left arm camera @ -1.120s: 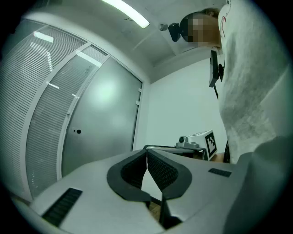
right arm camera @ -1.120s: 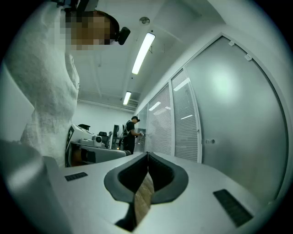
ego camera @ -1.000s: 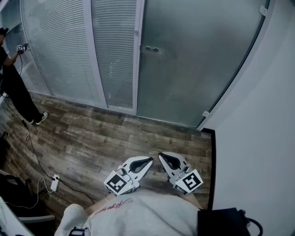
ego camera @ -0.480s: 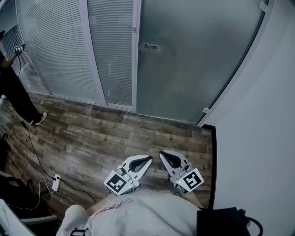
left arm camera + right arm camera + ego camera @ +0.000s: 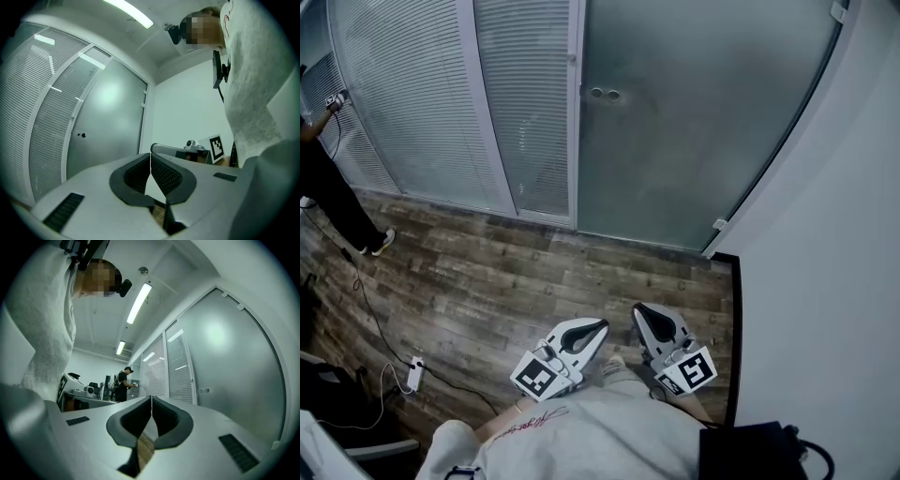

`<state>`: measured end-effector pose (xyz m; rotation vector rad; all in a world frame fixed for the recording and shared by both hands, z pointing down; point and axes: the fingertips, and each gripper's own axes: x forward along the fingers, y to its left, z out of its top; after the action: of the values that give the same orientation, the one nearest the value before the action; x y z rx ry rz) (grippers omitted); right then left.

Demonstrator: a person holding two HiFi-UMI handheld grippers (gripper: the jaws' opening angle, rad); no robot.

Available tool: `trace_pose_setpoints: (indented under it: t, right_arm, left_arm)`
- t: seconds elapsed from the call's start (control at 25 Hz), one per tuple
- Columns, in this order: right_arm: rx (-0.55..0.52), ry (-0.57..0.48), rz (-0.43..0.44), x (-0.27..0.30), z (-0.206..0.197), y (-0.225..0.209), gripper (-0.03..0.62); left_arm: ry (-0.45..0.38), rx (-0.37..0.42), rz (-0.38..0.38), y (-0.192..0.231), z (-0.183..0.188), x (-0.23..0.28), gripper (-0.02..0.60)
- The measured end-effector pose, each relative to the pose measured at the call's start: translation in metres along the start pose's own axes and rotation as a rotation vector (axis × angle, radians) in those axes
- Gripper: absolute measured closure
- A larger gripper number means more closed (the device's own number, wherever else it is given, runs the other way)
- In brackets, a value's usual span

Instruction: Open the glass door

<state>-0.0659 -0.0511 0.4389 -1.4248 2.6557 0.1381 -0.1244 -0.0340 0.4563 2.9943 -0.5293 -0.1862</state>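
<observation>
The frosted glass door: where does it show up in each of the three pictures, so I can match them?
Head view: the glass door fills the top middle and right.
Left gripper view: the glass door stands left of centre.
Right gripper view: the glass door takes up the right side.
Shared landmark: the two round fittings near the door's edge, which also show in the left gripper view and the right gripper view.

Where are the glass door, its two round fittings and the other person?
glass door (image 5: 703, 122): head view, middle of the frosted pane.
round fittings (image 5: 597, 93): head view, the left disc.
person (image 5: 337, 199): head view, dark leg at the left edge.
</observation>
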Motion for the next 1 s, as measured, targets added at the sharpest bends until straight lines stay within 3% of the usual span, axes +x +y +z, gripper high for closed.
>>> trace_pose_setpoints:
  t: [0.52,0.68,1.0]
  right_arm:
    - [0.026,0.009,0.006,0.051,-0.019,-0.053,0.574]
    - [0.018,0.006,0.002,0.082,-0.023,-0.083,0.574]
    - [-0.027,0.014,-0.101,0.142,-0.024,-0.173,0.574]
  left_arm:
    - [0.016,-0.021,0.058,0.061,-0.008,0.022,0.563]
    - [-0.003,-0.003,0.076,0.098,-0.002,0.042,0.563]
    - [-0.033,0.029,0.108,0.176,0.014,0.094,0.563]
